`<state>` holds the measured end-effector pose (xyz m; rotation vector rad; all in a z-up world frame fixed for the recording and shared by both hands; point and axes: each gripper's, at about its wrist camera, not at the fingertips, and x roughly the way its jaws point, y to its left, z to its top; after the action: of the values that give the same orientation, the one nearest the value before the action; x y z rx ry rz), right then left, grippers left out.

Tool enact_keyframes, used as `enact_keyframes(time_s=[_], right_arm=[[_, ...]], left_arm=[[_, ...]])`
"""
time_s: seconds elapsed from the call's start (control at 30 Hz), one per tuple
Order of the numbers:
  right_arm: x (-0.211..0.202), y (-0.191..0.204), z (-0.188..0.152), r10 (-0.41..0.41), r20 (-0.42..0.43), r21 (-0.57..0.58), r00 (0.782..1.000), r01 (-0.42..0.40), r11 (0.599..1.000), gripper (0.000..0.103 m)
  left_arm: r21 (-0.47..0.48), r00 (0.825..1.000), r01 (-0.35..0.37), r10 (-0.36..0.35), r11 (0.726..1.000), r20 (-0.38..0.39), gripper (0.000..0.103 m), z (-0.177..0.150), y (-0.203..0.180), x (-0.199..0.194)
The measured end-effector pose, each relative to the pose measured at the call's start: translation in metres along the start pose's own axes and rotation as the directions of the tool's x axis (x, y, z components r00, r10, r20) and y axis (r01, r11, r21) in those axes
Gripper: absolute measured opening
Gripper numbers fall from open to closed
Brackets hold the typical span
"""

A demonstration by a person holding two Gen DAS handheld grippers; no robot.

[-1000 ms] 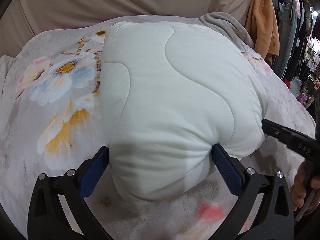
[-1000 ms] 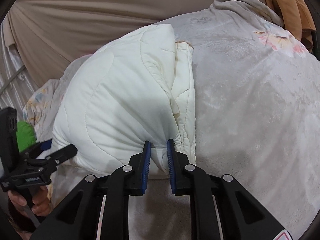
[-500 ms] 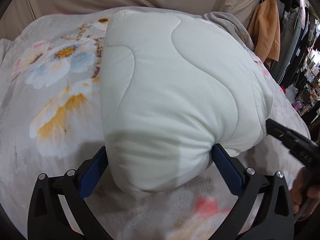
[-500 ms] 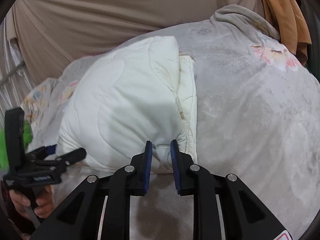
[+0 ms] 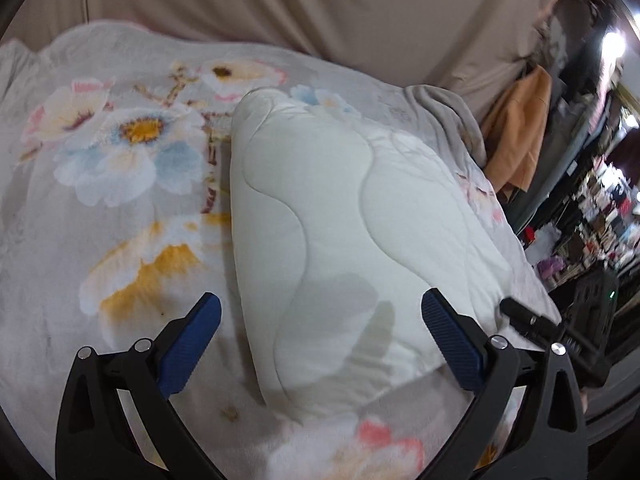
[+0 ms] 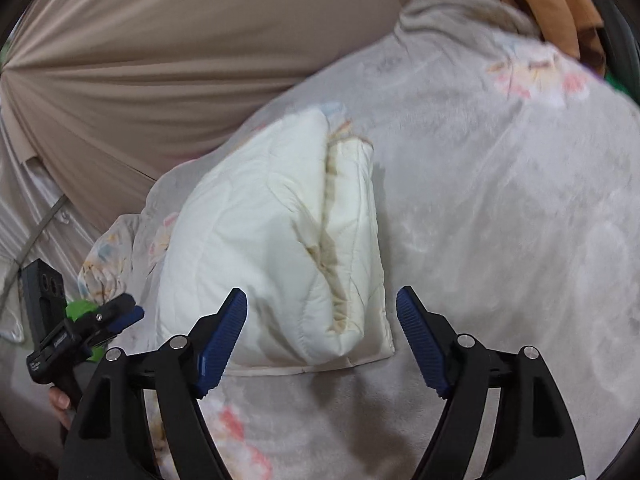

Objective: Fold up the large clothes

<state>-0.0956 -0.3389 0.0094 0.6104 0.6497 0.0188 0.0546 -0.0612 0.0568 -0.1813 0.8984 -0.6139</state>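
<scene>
Both grippers stand apart and empty: the left gripper (image 5: 320, 330) wide, the right gripper (image 6: 322, 328) opening, clear of the quilt (image 6: 272, 248). A second ago both pinched its near edge. It lies folded mid-frame on the floral blanket (image 5: 120, 208); unheld, the puffy fold may spring open.

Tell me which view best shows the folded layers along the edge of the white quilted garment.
The right wrist view: the white quilted garment shows its stacked layers and the seam gap between them on its right side. The left wrist view shows only its smooth quilted top, with the layered edge hidden.
</scene>
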Motion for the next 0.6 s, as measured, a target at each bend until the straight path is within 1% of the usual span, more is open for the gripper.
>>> enact_keyframes(time_s=[0.1,0.17,0.23,0.3,0.43,0.5,0.6], right_arm=[[0.019,-0.011,0.002,0.062,-0.064,0.056,0.996,-0.059,0.997,0.076],[0.026,-0.012,0.001,0.092,-0.083,0.074,0.992,-0.085,0.994,0.078],[0.031,-0.012,0.001,0.111,-0.094,0.077,0.989,-0.104,0.992,0.083],[0.036,-0.010,0.002,0.115,-0.101,0.069,0.988,-0.109,0.992,0.086],[0.046,-0.006,0.005,0.127,-0.113,0.061,0.985,-0.121,0.991,0.088],[0.051,-0.005,0.007,0.135,-0.116,0.059,0.984,-0.129,0.990,0.095],[0.054,0.000,0.003,0.132,-0.111,0.046,0.985,-0.127,0.991,0.098]], left_arm=[[-0.071,0.997,0.047,-0.052,0.996,-0.062,0.098,0.005,0.013,0.022],[-0.091,0.994,0.060,-0.068,0.994,-0.088,0.098,0.005,0.017,0.035],[-0.103,0.991,0.076,-0.087,0.992,-0.099,0.098,0.003,0.017,0.044],[-0.102,0.992,0.073,-0.083,0.992,-0.097,0.098,0.003,0.016,0.048],[-0.094,0.993,0.059,-0.069,0.994,-0.100,0.098,0.006,0.013,0.054],[-0.083,0.994,0.044,-0.052,0.996,-0.100,0.098,0.007,0.010,0.057],[-0.056,0.996,0.015,-0.020,0.998,-0.092,0.098,0.008,0.008,0.060]])
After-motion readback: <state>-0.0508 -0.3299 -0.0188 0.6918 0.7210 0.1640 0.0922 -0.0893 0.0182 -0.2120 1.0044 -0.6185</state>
